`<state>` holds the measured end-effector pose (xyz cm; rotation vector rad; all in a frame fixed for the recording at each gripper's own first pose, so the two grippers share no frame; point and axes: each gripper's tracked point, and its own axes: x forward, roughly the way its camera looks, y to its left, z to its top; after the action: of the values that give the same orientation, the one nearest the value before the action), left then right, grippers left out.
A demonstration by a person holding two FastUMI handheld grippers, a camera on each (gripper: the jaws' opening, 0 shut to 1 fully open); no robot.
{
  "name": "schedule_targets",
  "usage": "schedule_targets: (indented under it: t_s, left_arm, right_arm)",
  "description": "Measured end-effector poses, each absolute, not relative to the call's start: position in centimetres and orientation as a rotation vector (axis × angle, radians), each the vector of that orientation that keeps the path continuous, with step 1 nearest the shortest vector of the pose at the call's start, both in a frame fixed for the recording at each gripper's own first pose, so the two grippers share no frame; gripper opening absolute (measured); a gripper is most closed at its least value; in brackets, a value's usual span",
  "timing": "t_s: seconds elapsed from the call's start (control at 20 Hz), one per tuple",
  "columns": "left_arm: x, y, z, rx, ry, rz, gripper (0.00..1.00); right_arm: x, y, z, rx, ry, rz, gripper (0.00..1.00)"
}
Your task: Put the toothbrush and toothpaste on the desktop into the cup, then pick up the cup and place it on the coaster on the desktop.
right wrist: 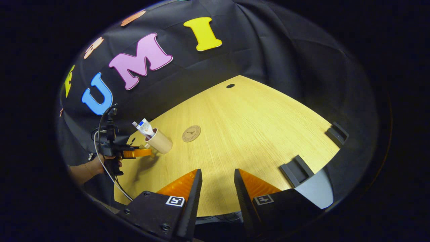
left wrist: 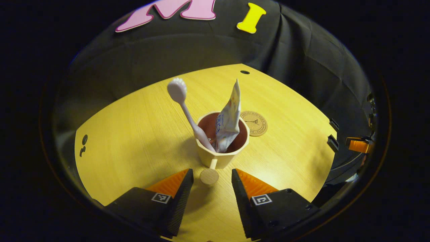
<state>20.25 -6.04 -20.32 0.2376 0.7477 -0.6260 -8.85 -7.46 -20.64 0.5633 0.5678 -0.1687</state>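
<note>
Left gripper (left wrist: 212,174) gapes before cup (left wrist: 221,149) — coaster (left wrist: 254,123) lettering unreadable.

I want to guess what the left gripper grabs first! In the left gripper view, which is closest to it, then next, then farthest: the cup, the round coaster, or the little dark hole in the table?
1. Cup, straight ahead of the open fingers.
2. Coaster, behind the cup, slightly right.
3. Dark hole, at the table's far edge.

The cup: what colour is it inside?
Reddish-brown inside, pale cream outside; the cup shows best in the left gripper view.
</note>
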Motion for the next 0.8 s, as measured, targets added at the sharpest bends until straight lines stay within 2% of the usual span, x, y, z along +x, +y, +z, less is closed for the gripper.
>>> schedule_targets:
  t_s: [0.05, 0.1, 0.15, 0.2, 0.4, 0.45, 0.55, 0.65, 0.75, 0.8]
  left_arm:
    - [20.7, -6.2, -20.9, 0.260, 0.764, -0.632, 0.72]
    - [21.1, -6.3, -21.3, 0.287, 0.779, -0.638, 0.64]
    - [21.6, -6.4, -21.9, 0.313, 0.791, -0.640, 0.70]
    - [21.8, -6.5, -22.3, 0.334, 0.808, -0.645, 0.69]
    - [21.3, -7.2, -24.7, 0.388, 0.873, -0.661, 0.59]
    - [21.5, -7.2, -25.1, 0.397, 0.887, -0.664, 0.46]
    - [21.7, -7.2, -25.3, 0.412, 0.894, -0.659, 0.34]
    - [21.8, -7.1, -25.1, 0.412, 0.895, -0.660, 0.37]
    - [21.8, -7.1, -25.0, 0.407, 0.888, -0.660, 0.26]
    - [21.7, -7.2, -24.9, 0.401, 0.886, -0.655, 0.35]
  right_arm:
    - [-9.5, -7.8, -20.8, 0.573, 0.566, -0.189, 0.60]
    - [-10.2, -8.1, -21.0, 0.585, 0.565, -0.210, 0.60]
    - [-10.7, -8.4, -21.2, 0.593, 0.564, -0.226, 0.60]
    - [-11.3, -8.7, -21.4, 0.600, 0.563, -0.244, 0.60]
    - [-13.0, -9.4, -21.9, 0.626, 0.557, -0.296, 0.60]
    - [-13.2, -9.6, -21.9, 0.630, 0.555, -0.304, 0.59]
    - [-13.2, -9.8, -21.9, 0.634, 0.554, -0.313, 0.60]
    - [-13.2, -9.9, -22.1, 0.636, 0.555, -0.318, 0.60]
    - [-13.3, -10.0, -22.3, 0.640, 0.559, -0.318, 0.59]
    - [-13.3, -10.1, -22.5, 0.640, 0.562, -0.316, 0.60]
